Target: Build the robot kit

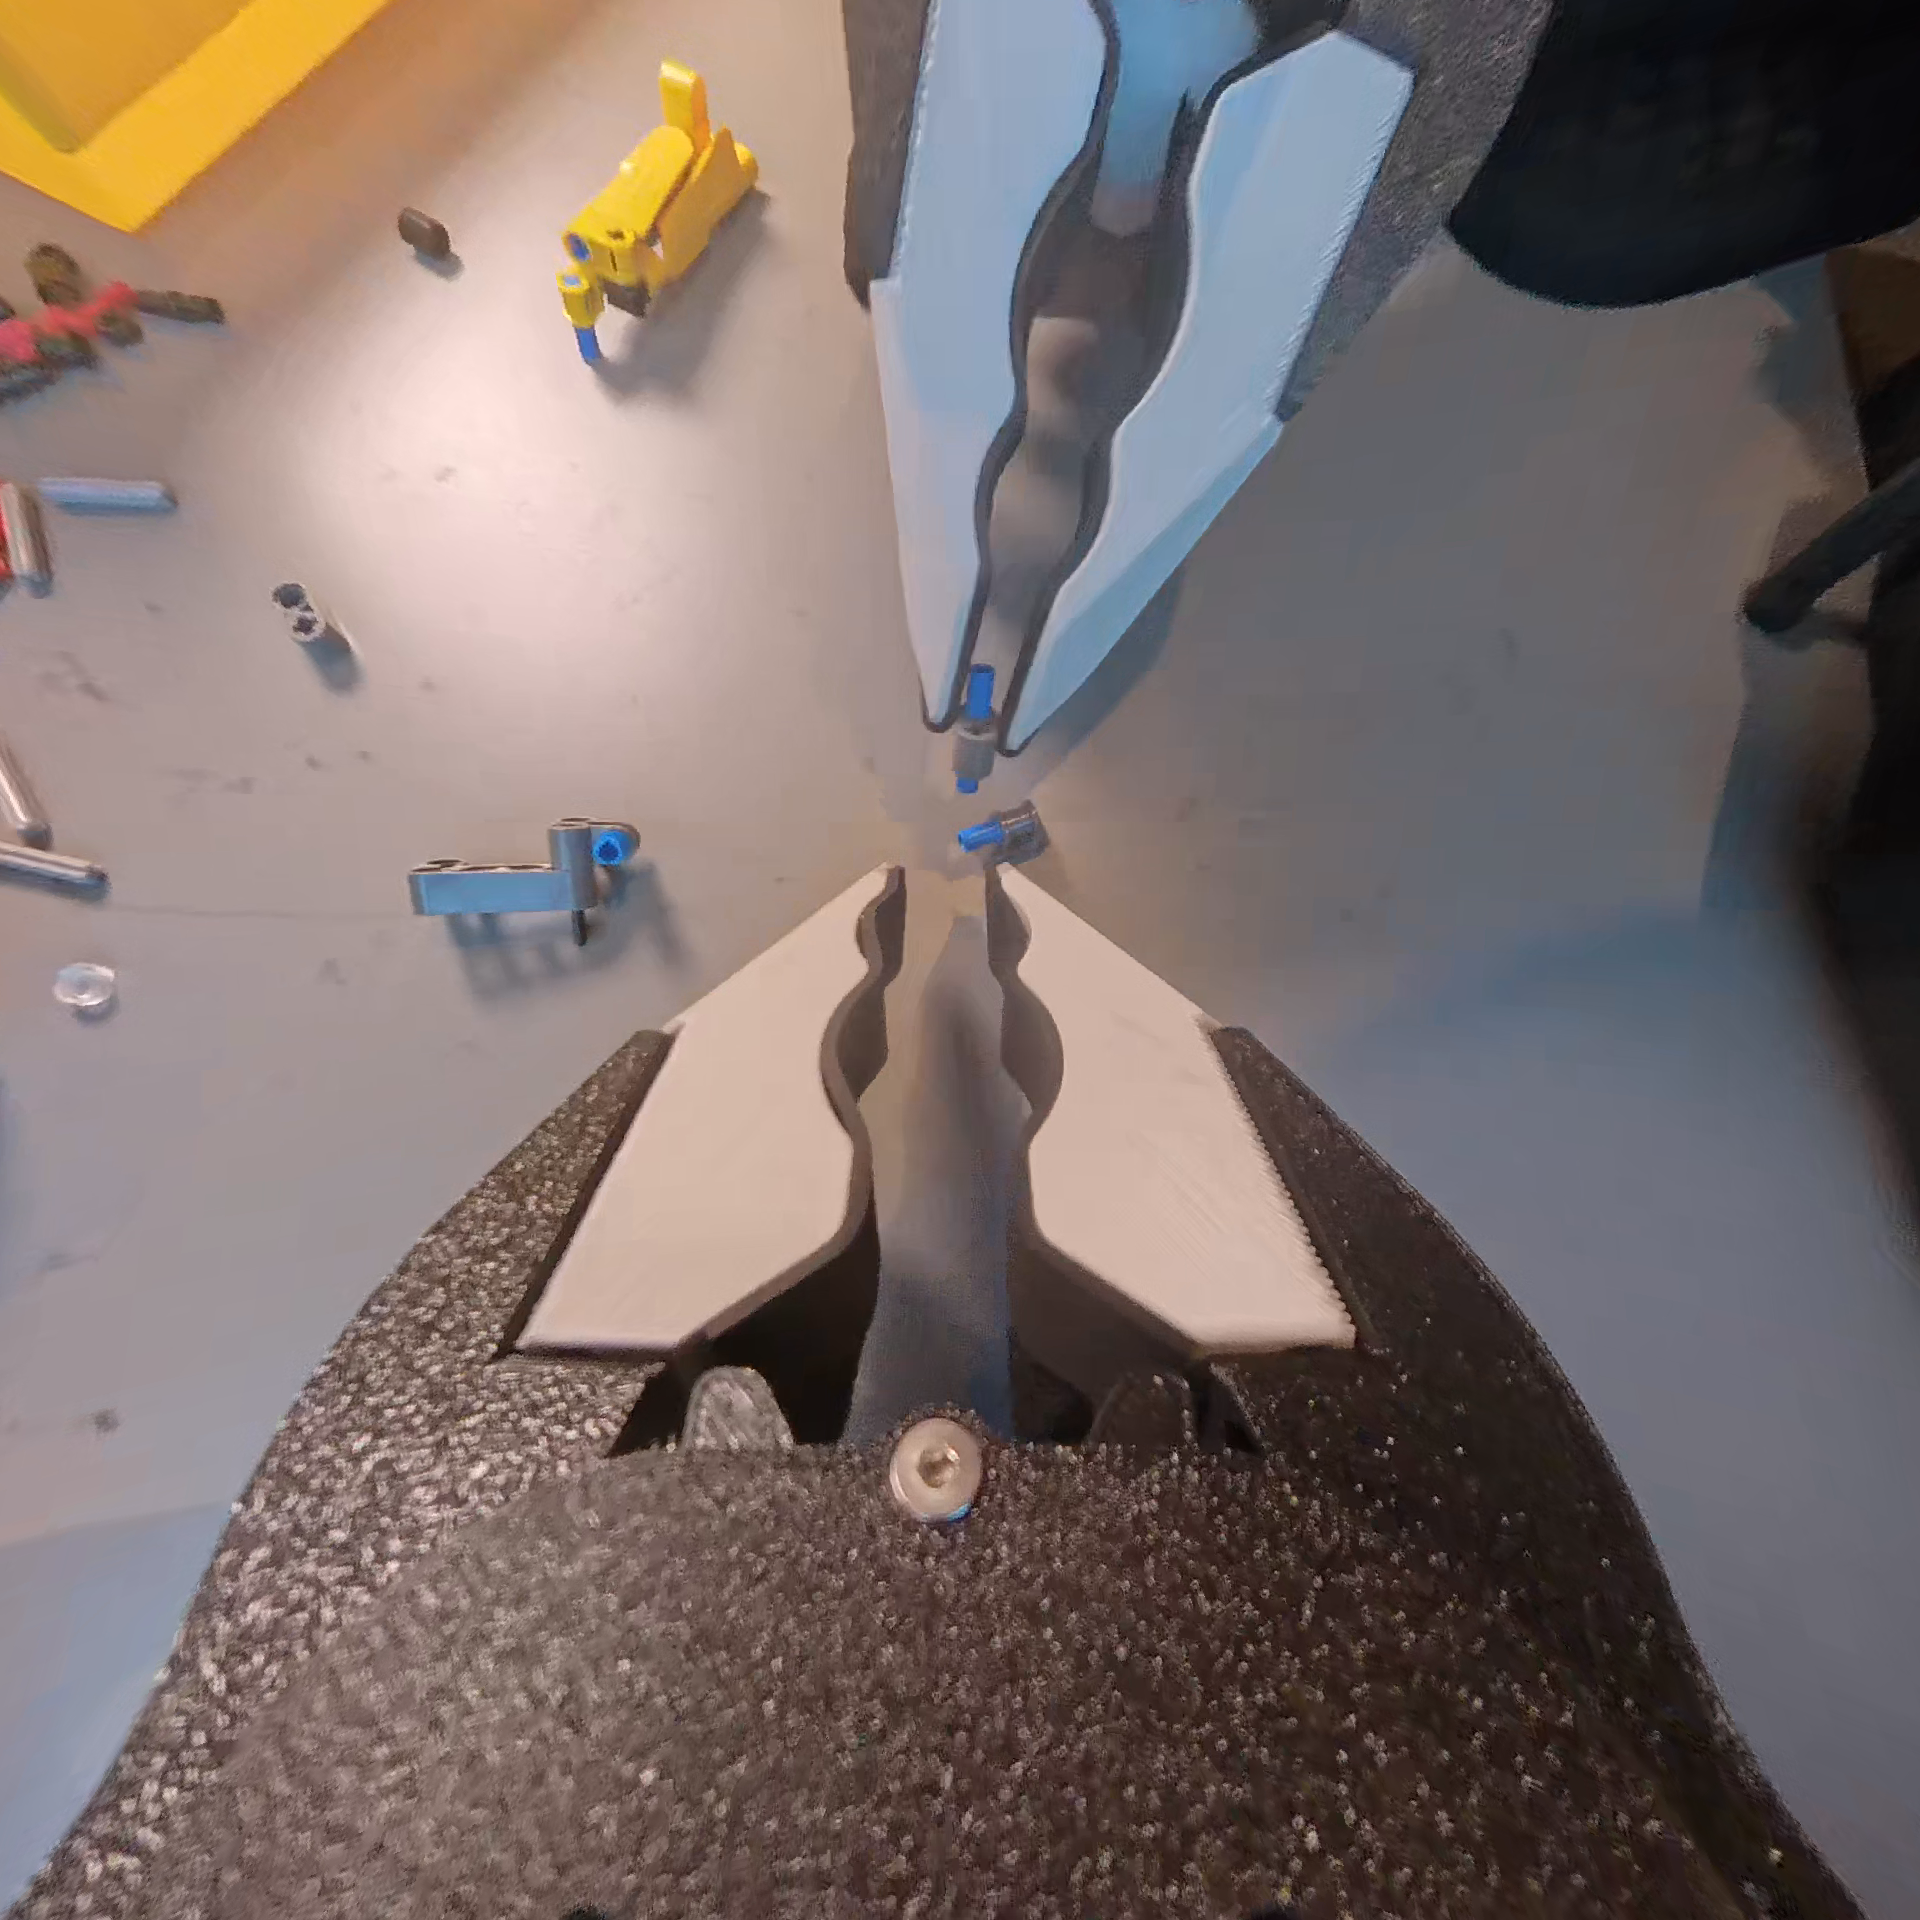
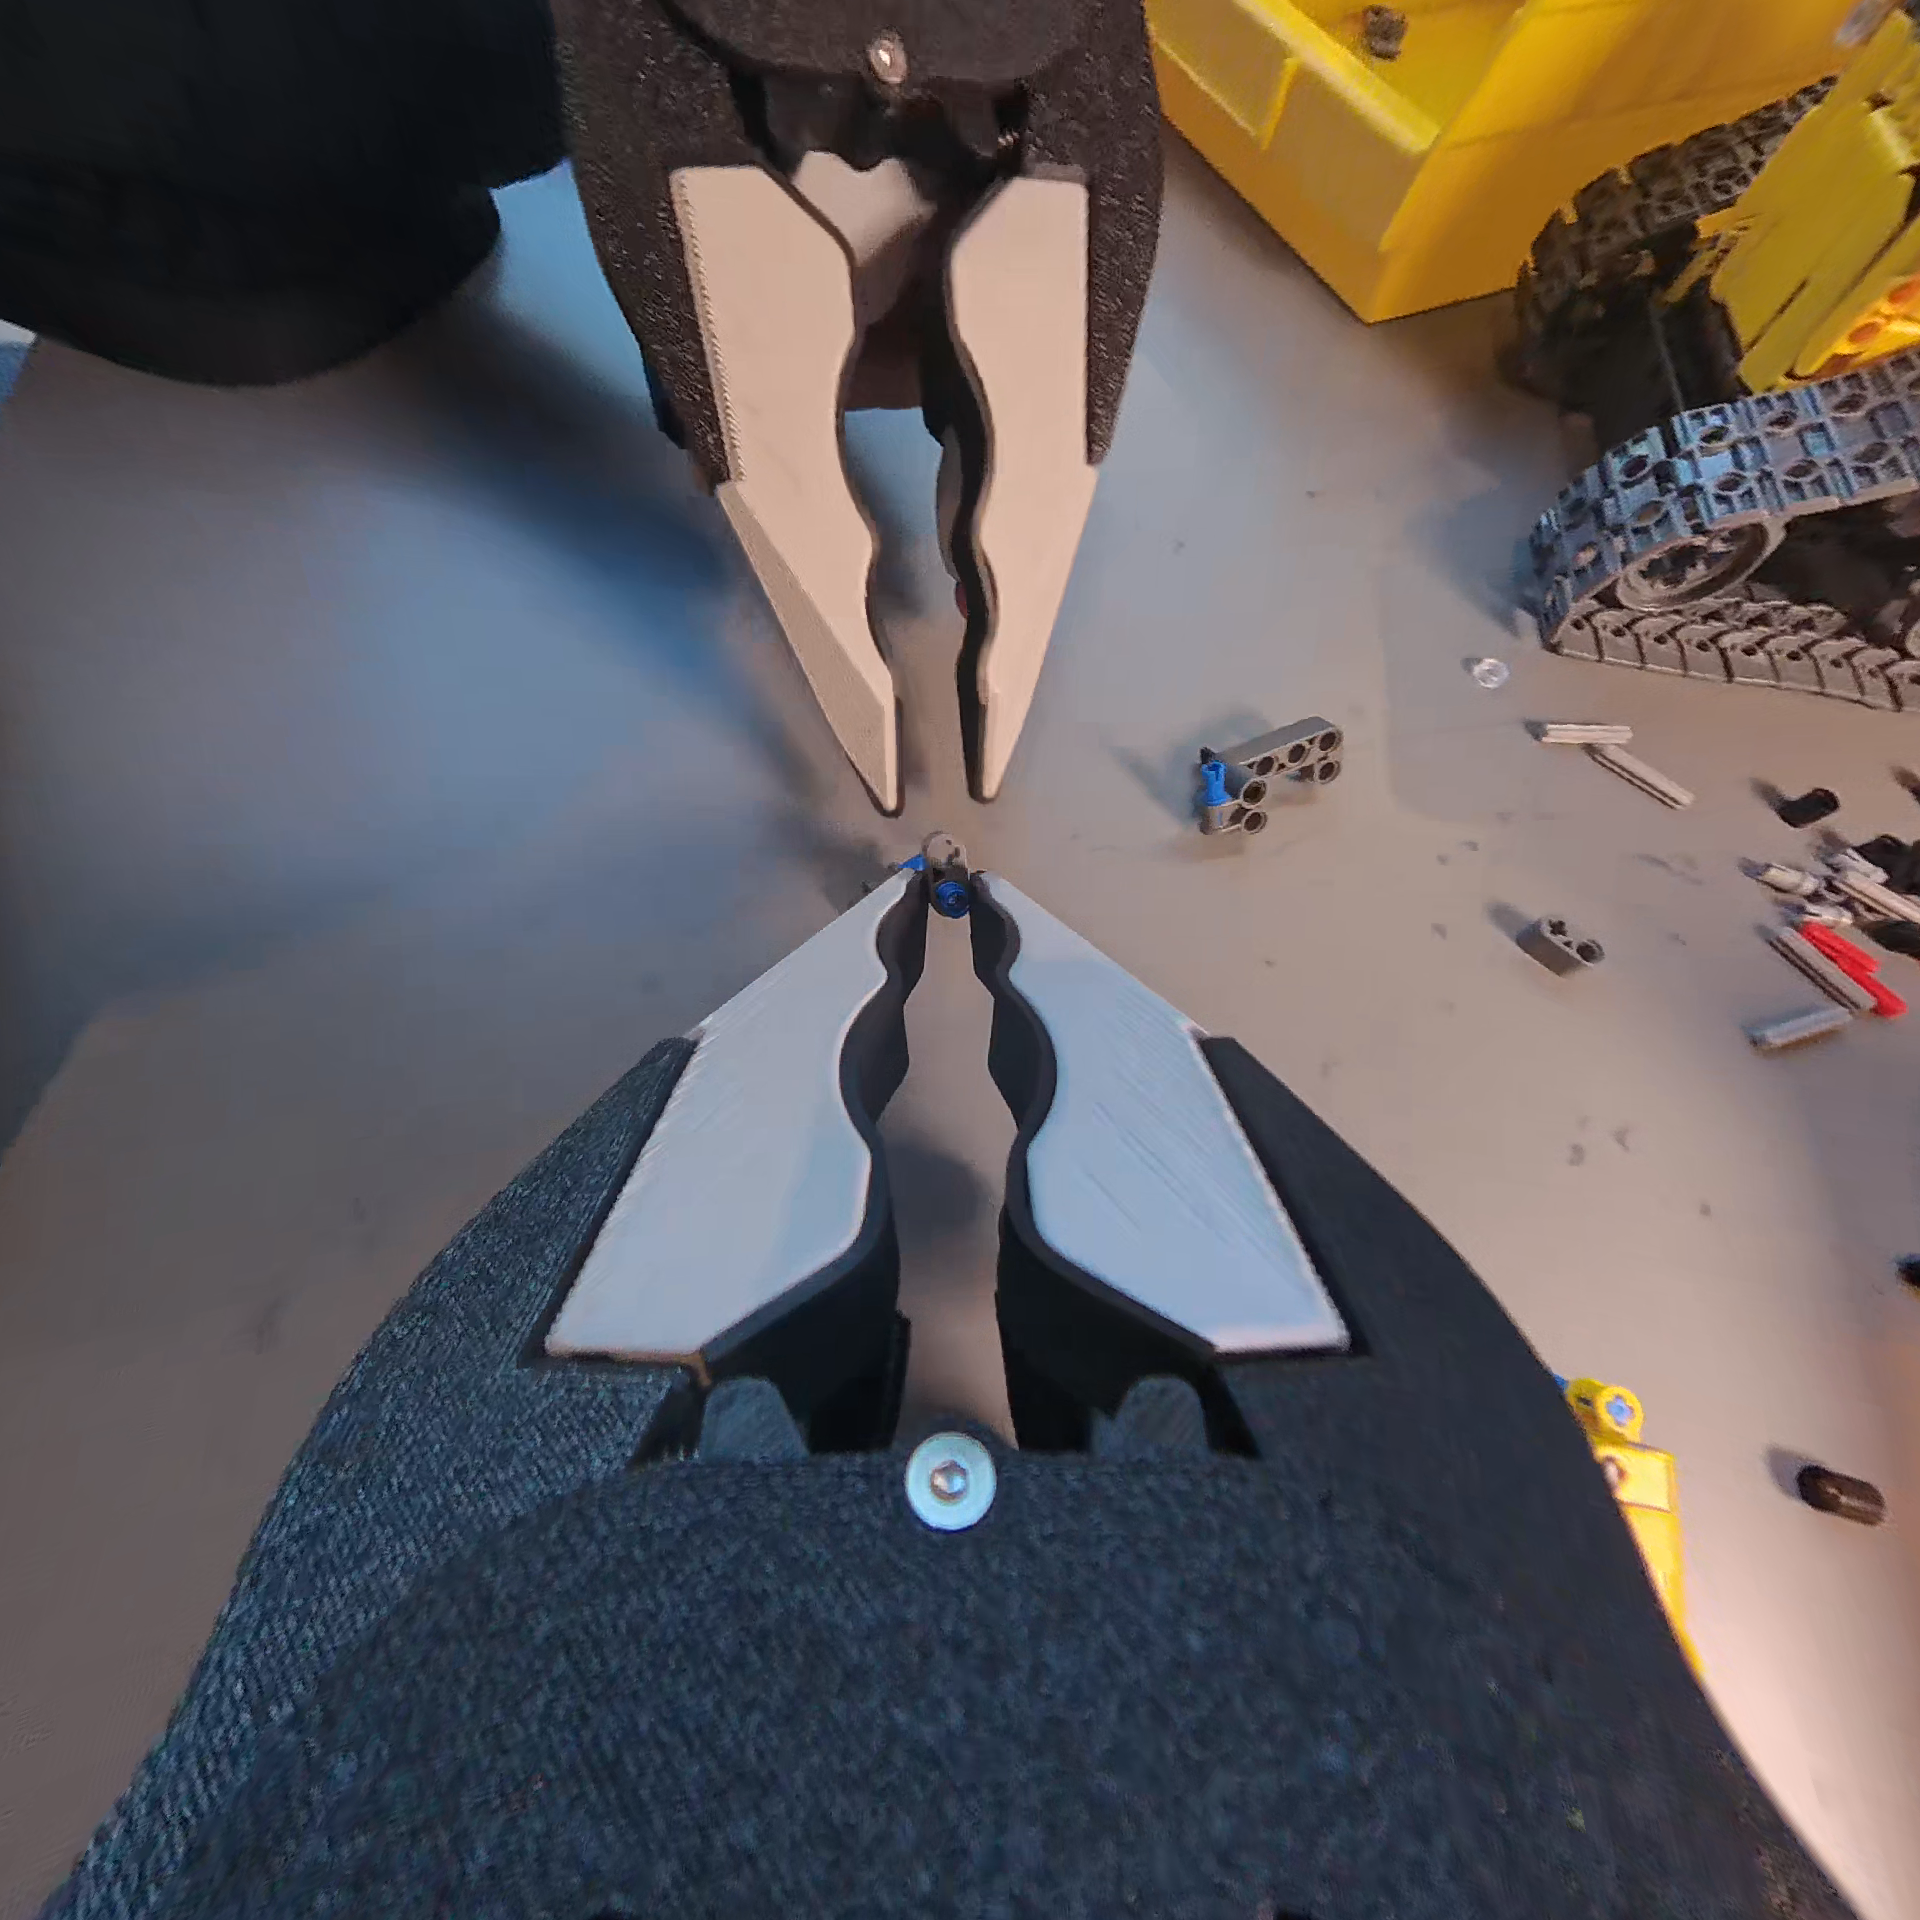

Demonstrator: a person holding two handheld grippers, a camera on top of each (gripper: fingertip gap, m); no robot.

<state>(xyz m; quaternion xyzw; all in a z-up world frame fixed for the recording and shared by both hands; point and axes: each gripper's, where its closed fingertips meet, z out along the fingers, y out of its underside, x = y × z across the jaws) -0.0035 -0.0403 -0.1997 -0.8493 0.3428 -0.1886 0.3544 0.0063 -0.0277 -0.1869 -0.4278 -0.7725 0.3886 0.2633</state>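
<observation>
The right claw [image 1: 966, 717] pinches a blue peg [image 1: 974, 698], pointing toward six o'clock; the left claw [image 1: 943, 878], slightly parted and empty, sits just below a second peg [image 1: 1000, 831].

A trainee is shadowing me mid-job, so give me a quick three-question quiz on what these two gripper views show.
1. True or false: the right gripper is empty.
2. The grey L-shaped beam lying loose carries a pin of which colour? A red, B blue, C yellow.
3. Fill in: the left gripper has its jaws ____, with nothing between them.

Key: 1 false, its tips pinch a blue pin with a grey sleeve. 2 B. 3 open.
</observation>
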